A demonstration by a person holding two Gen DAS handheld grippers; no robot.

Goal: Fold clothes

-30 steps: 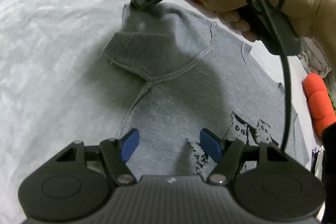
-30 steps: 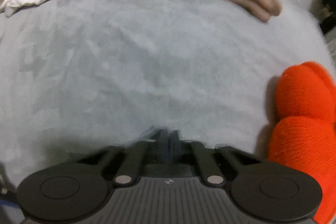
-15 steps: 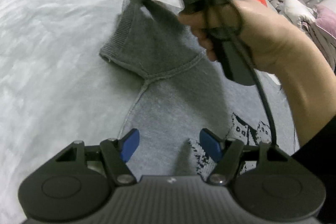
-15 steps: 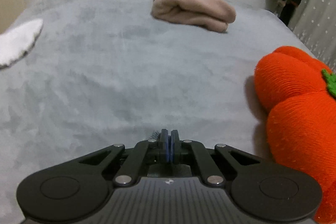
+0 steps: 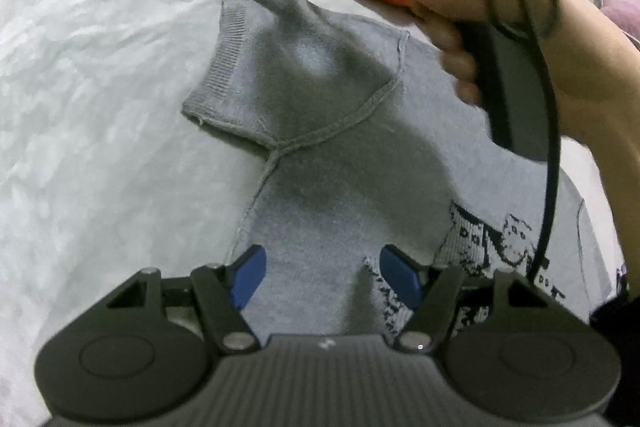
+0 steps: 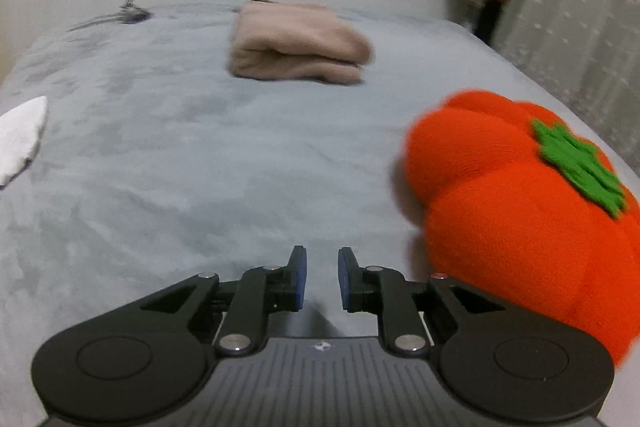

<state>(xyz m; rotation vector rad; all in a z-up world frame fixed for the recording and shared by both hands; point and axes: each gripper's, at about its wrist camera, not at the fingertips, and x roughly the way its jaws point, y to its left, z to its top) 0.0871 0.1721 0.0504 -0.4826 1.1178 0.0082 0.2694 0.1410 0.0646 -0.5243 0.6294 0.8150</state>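
Grey sweater [image 5: 340,163] lies flat on the bed [image 5: 100,75], sleeve out. Left tool [image 5: 322,273] sits low over its body, fingers apart, gripping nothing. Right tool [image 6: 322,279] is raised clear, fingers slightly apart, empty, beside an orange plush pumpkin [image 6: 520,211].

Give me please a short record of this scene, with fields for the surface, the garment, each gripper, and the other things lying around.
surface: pale grey-blue bed cover
garment: grey sweater lying flat, short sleeve spread out, black print near its right side
left gripper: open, low over the sweater, holding nothing
right gripper: open, empty, raised above the bed
other things: orange pumpkin plush on the right; folded beige garment farther back; white cloth at the left edge
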